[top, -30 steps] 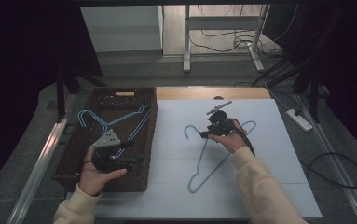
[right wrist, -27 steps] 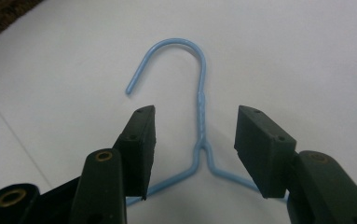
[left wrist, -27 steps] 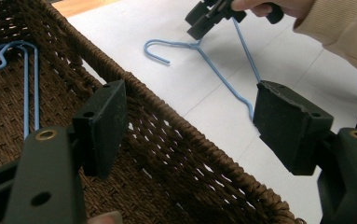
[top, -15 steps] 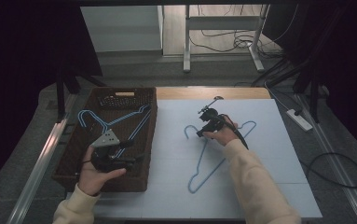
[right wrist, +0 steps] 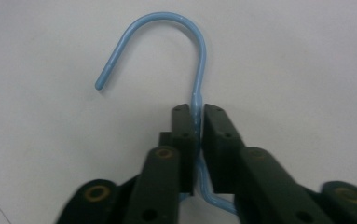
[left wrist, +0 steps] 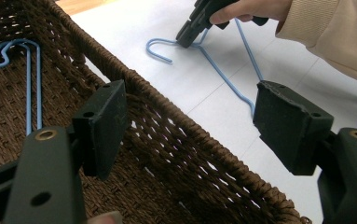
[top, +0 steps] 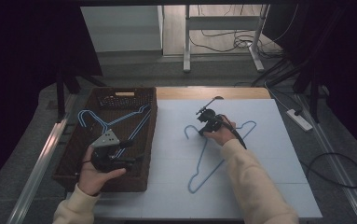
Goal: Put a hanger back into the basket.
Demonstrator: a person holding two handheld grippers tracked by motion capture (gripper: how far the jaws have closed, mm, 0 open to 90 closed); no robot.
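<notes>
The right gripper (right wrist: 197,149) has its fingers clenched on the neck of the blue hanger (top: 213,156), lying flat mid-worktop (top: 278,186), probably for lifting, while at nine o'clock the left gripper (left wrist: 190,130) hovers released over the wicker basket (top: 150,135).

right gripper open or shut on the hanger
Shut: in its own view the right gripper has both jaws pressed against the neck of the blue hanger.

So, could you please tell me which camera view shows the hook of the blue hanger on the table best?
The right gripper view: the hook curves large and sharp above the right gripper, shut on the neck. The left gripper view shows the hook small and far off; in the high view it is tiny on the white table.
</notes>
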